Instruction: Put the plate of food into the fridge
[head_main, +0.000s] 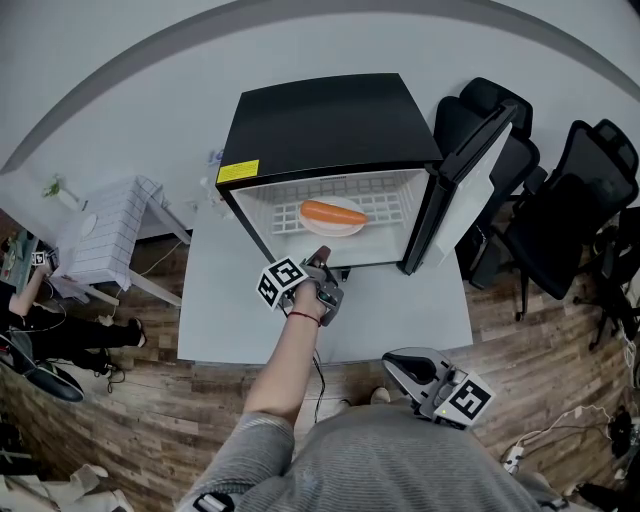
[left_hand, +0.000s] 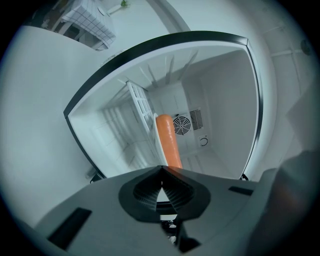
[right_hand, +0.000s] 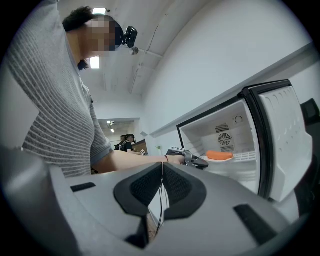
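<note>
I count 1 mini fridge (head_main: 330, 120) w/ its 1 door (head_main: 470, 170) swung open to the R, standing on 1 white table (head_main: 220, 310). There are 2 grippers. 1 plate (head_main: 330, 231) w/ 1 orange carrot-like food (head_main: 335, 211) sits inside on the wire shelf (head_main: 385, 200). L gripper (head_main: 321, 257) is out on a straight arm just outside the fridge opening, jaws fully together, holding nothing. R gripper (head_main: 395, 363) is level, back near my torso, jaws also closed, empty.

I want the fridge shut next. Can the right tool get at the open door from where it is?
Probably yes: the right tool hangs low by the person's waist, and nothing stands between it and the open door, which swings out on its side.
</note>
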